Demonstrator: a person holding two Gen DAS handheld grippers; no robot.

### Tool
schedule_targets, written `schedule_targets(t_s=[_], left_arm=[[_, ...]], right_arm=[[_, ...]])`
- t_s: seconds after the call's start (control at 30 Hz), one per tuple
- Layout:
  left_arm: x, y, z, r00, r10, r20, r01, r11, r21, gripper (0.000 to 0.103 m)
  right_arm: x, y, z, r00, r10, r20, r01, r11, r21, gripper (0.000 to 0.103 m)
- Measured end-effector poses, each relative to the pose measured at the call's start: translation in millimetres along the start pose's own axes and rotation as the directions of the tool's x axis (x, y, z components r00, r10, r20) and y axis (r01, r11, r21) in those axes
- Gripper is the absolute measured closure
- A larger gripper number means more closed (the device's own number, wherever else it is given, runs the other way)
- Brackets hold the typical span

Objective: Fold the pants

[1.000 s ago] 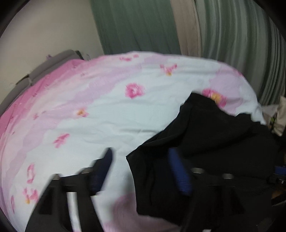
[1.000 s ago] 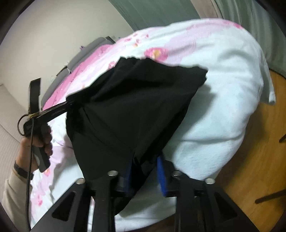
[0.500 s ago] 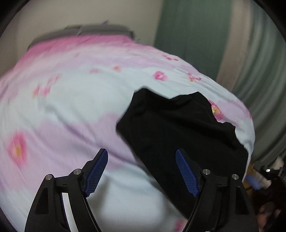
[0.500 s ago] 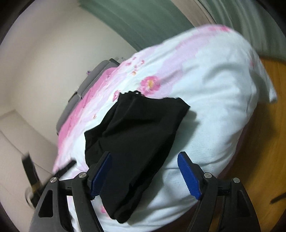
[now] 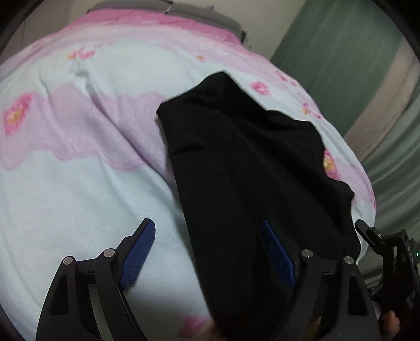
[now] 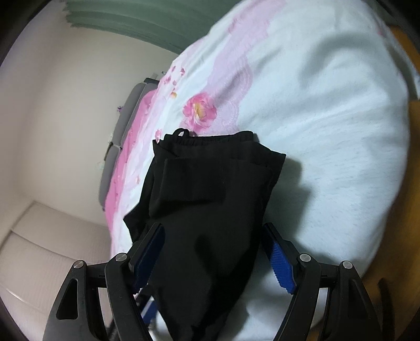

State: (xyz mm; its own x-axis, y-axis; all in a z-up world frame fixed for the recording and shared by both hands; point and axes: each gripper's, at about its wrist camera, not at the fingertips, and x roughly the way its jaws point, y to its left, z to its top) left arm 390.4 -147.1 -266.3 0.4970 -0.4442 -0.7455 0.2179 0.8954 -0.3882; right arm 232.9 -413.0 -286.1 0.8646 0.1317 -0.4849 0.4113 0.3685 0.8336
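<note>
Black pants (image 5: 249,162) lie folded in a long stack on the pink-flowered bed cover (image 5: 78,183). In the right wrist view the pants (image 6: 210,183) show their elastic waistband and a small loop at the far end. My left gripper (image 5: 207,225) hovers over the near left edge of the pants; its jaws are opening and the pads press on nothing. My right gripper (image 6: 212,227) stands open above the near end of the pants, with the fabric lying between its blue pads and below them.
The bed cover (image 6: 328,118) drops off to a wooden floor (image 6: 413,118) on the right. A grey headboard (image 5: 210,15) and a pale wall close the far side. Green curtains (image 5: 354,52) hang beyond the bed. Part of another black hand-held device (image 5: 386,251) shows at the right.
My right gripper has let go of the pants and opened wide. The pants have dropped flat onto the bed. Both grippers have rolled, and the left has sunk closer to the pants.
</note>
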Motion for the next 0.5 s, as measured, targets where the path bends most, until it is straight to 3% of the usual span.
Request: schedule_targets(t_s=[0.2, 0.4, 0.5], left_arm=[[14, -4, 8, 0.991, -0.134, -0.003, 0.133, 0.985, -0.107, 0.021], [23, -10, -1, 0.998, -0.064, -0.009, 0.064, 0.995, -0.076, 0.027], [17, -6, -7, 0.997, -0.075, 0.023, 0.077, 0.991, -0.108, 0.028]], right_arm=[[16, -4, 17, 0.997, 0.076, -0.028, -0.076, 0.997, 0.01, 0.026], [34, -16, 31, 0.991, 0.121, -0.048, -0.12, 0.992, 0.038, 0.027], [39, -11, 32, 0.989, 0.135, -0.055, -0.135, 0.991, 0.015, 0.027]])
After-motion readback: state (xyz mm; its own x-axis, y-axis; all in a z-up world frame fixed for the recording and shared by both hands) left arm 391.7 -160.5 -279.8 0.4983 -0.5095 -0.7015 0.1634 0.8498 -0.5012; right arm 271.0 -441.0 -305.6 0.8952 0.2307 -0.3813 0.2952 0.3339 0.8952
